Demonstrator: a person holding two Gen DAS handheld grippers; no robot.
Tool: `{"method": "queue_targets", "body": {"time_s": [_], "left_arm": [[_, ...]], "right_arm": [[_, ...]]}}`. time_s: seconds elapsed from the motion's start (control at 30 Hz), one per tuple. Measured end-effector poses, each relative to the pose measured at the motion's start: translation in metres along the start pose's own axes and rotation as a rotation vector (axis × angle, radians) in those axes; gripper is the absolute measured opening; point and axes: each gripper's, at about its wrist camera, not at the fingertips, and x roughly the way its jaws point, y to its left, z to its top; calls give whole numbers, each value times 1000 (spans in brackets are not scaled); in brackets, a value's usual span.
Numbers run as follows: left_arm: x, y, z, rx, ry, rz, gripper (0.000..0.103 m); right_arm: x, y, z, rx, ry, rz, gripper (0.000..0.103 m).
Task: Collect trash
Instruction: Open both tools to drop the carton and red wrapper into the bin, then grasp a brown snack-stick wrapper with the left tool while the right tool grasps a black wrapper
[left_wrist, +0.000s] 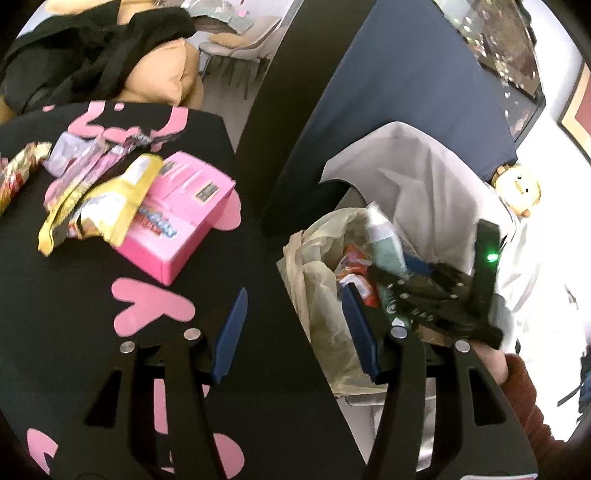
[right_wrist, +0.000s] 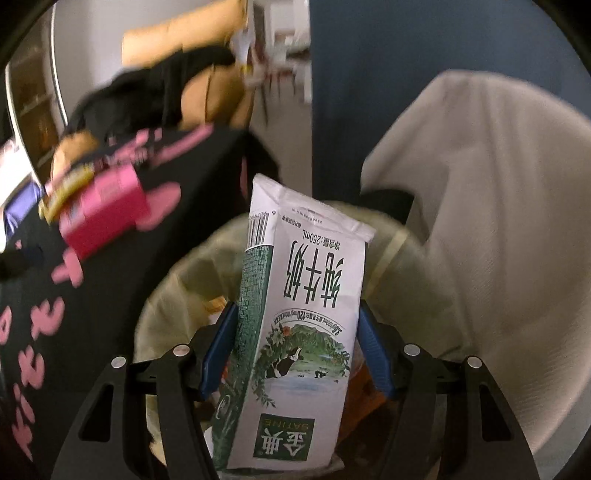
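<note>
Wrappers (left_wrist: 92, 206) and a pink box (left_wrist: 184, 218) are crowding the black surface (left_wrist: 55, 277) beside the lined bin (right_wrist: 177, 288). Right hand-held gripper (right_wrist: 295, 347) is clamping the milk carton (right_wrist: 295, 332) over that bin; left hand-held gripper (left_wrist: 295, 325) is hanging half-open, gripping nothing, straddling the surface's edge.

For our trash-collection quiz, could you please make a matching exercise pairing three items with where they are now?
Things:
1. milk carton
2. pink box
3. yellow snack wrapper

Places:
A. lying partly on the pink box
B. between the right gripper's fingers, above the bin bag
C. on the black tablecloth

Pairs: 1-B, 2-C, 3-A
</note>
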Motion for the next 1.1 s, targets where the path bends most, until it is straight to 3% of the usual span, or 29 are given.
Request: {"method": "queue_targets", "body": {"time_s": [0.23,0.43,0.5,0.67,0.83,0.93,1.1], "left_arm": [[-12,15,-4,-27,-29,0,51],[-29,37,-8,-52,-66,28,55],[-37,48,-10,-65,-85,41,56],[-66,82,-17,-102,-153,108,56],[-101,121,-26,-135,-234,220,57],[-120,147,-30,-161,-263,269,57],[-149,194,-40,-223,-300,314,57]], "right_arm": [[28,-8,-8,30,123,-44,60],[7,-8,-10,75,41,-48,60],[-3,-13,-13,111,17,-31,72],[-28,-11,-18,163,-30,10,73],[-64,19,-6,102,-132,46,73],[-85,46,12,64,-194,121,73],[-90,100,26,-18,-200,214,73]]}}
